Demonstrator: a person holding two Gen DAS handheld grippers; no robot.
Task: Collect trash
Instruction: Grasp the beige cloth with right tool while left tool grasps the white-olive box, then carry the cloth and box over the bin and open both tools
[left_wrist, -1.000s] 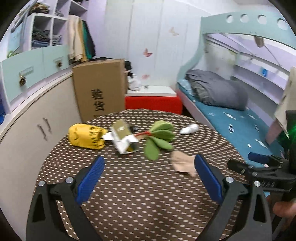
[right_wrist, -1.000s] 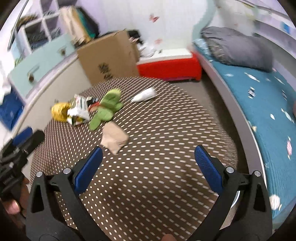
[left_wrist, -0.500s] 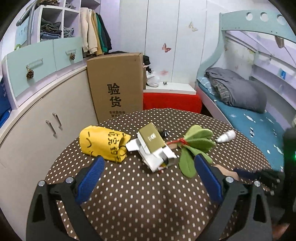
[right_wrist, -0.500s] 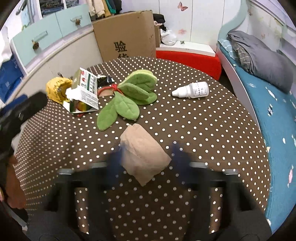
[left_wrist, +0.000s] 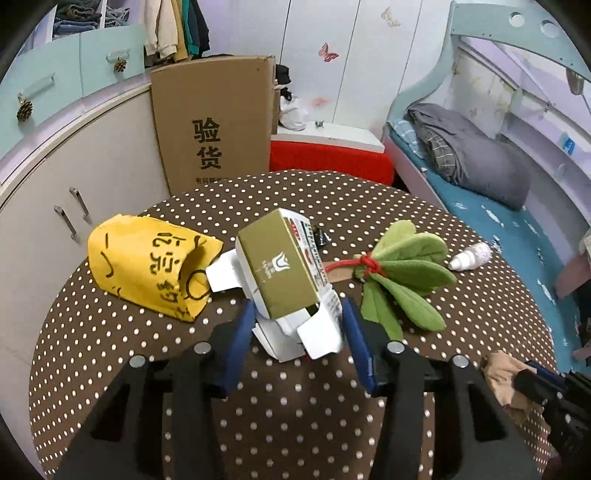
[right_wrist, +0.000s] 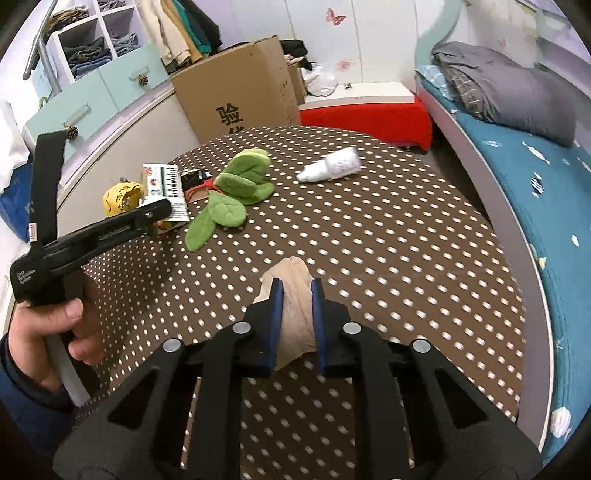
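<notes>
Left claw (left_wrist: 297, 332) sits low over the polka-dot surface (left_wrist: 369, 206), jaws closing around the near end of the opened olive-and-white carton (left_wrist: 284, 284); blue pads flank its loose white flaps, and firm contact on both sides is not certain. Right claw (right_wrist: 296, 314) is also closing, with the crumpled beige tissue (right_wrist: 291, 284) between its pads; the pads appear to be bunching it already.

Handling, judged:
- Carton: light, thin card, hollow. End flaps are splayed and will fold or tear if they alone are taken. Better hold is across the two side walls just behind the flaps, where the box keeps its shape. Likely to crush under a hard squeeze; that matters little for trash.
- Tissue: nearly weightless, limp, not slippery. A pinch anywhere on the gathered bulk should do; a thin edge may slip out or rip.

Also on the surface: yellow printed pouch (left_wrist: 147, 269) touching the carton's far flap, green felt leaf bunch (left_wrist: 402, 273) just beside the carton, small white dropper bottle (right_wrist: 332, 168) well apart near the far edge. Bottle looks rigid and round, so apt to roll.
</notes>
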